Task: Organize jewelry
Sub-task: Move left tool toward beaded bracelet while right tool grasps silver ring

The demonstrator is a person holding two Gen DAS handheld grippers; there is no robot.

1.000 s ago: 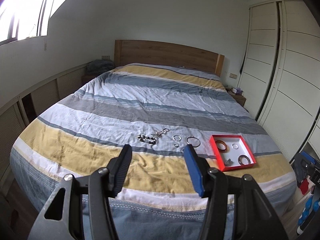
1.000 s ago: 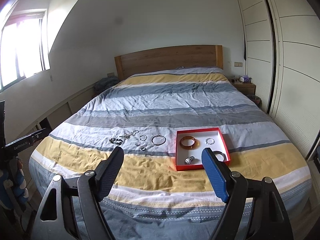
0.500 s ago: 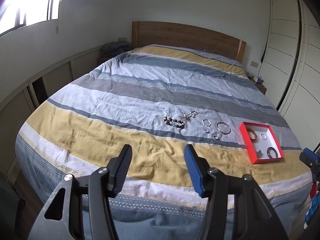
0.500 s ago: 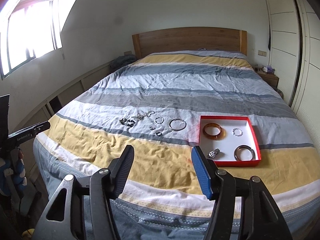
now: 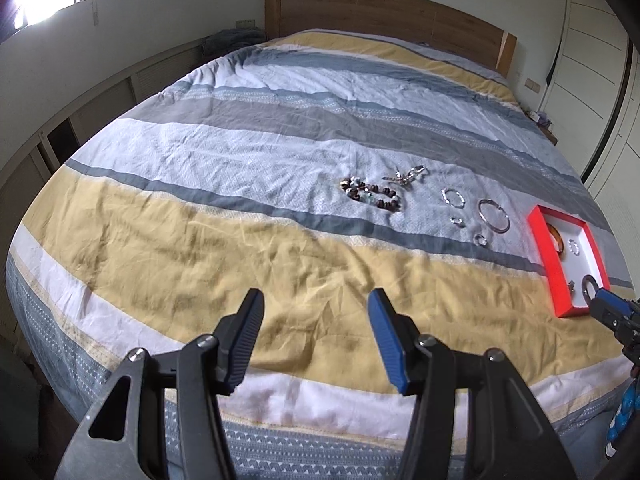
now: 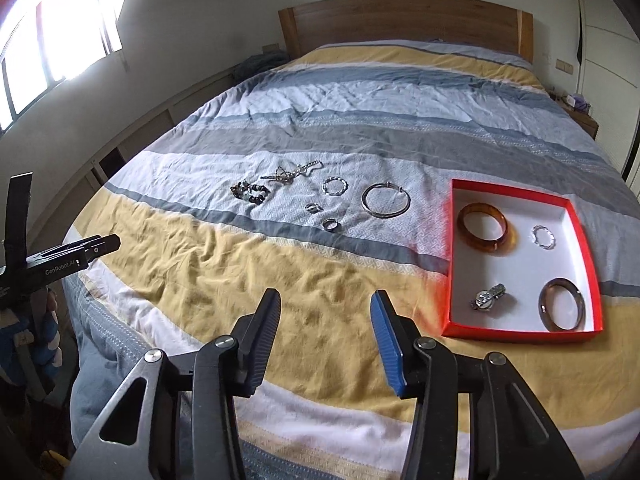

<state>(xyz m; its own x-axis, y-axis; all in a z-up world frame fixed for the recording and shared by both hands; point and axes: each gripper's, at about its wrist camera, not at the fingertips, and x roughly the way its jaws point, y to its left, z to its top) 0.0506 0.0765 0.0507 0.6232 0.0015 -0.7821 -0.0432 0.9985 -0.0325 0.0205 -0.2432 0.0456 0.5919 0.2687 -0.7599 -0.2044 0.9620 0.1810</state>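
The left tool [image 5: 316, 304] is hanging wide and empty over the bed [image 5: 200, 240]. The right tool [image 6: 325, 304], jaws just closing with nothing between, is facing the red tray [image 6: 450, 256].

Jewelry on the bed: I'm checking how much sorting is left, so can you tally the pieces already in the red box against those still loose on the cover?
In the red cardboard box: 4
Loose on the striped bed cover: 6
Total: 10
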